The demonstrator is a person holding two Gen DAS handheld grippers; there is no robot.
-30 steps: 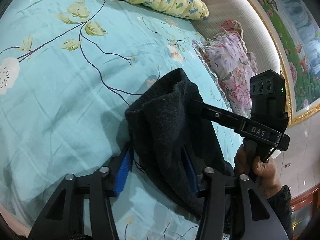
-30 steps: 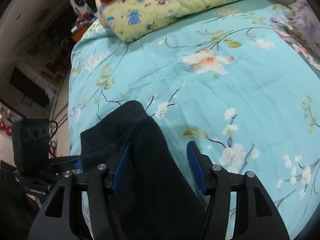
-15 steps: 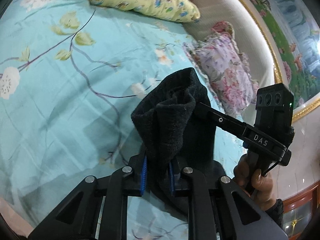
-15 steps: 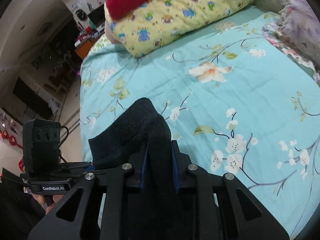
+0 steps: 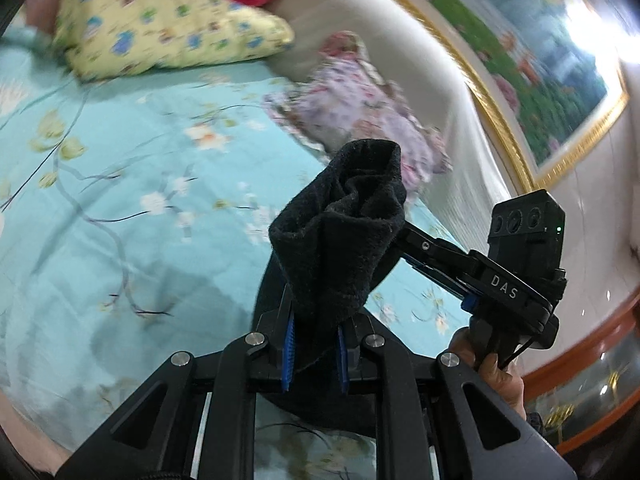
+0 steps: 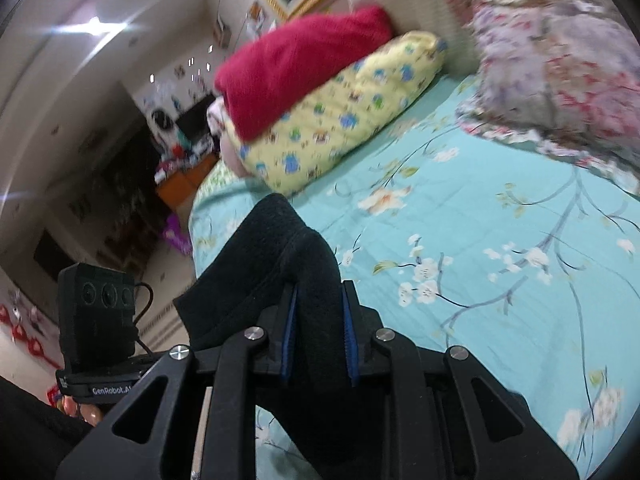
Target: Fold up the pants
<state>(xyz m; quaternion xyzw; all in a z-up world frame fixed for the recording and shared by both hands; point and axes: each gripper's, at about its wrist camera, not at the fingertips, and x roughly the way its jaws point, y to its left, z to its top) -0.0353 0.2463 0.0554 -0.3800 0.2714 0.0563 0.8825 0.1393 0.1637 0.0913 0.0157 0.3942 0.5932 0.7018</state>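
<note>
Lifted black pants (image 5: 340,236) now clamped between both jaws.

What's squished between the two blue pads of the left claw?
A bunch of the black fuzzy fabric pants sits clamped in the left claw, nothing else. The left wrist view shows it.

Home bedroom: bed (image 5: 120,240), pillows (image 6: 340,120)
</note>
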